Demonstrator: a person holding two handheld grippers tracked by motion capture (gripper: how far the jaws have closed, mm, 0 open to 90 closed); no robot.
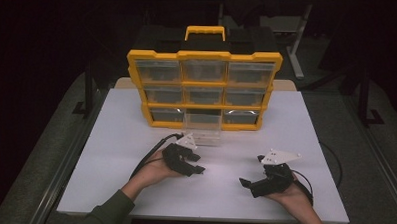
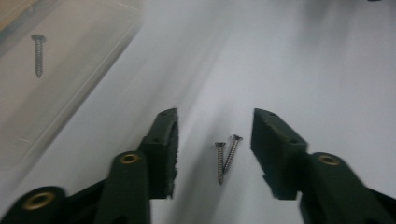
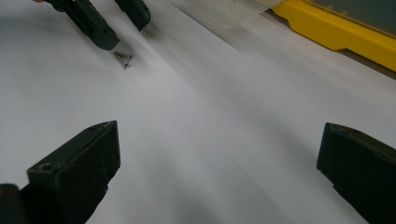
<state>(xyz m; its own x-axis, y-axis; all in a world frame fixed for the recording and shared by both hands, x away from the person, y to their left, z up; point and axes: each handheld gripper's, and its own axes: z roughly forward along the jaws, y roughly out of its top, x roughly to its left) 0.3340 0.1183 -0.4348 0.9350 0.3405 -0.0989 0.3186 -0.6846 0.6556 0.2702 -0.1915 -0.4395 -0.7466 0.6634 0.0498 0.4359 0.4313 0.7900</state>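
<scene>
We see two screws point(image 2: 226, 156) lying on the white table point(image 1: 135, 140), touching at their tips and spread slightly at the heads. They rest between the jaws of the left gripper point(image 2: 215, 140), nearer the right jaw than the left, and neither jaw touches them. That gripper stands partly open and holds nothing. In the right gripper view the screws point(image 3: 123, 58) lie just beyond the tips of the left gripper point(image 3: 122, 23).

A clear drawer point(image 2: 70, 70) sits on the table to the left of the left gripper, with a single screw point(image 2: 38, 55) inside it. In the high view the drawer point(image 1: 202, 127) is pulled out of the bottom middle slot of a yellow organizer point(image 1: 204, 56).

The right gripper point(image 3: 219, 154) is wide open over bare table, well apart from the screws, and holds nothing. In the high view, the right gripper point(image 1: 249, 171) lies low by the table's near edge.
</scene>
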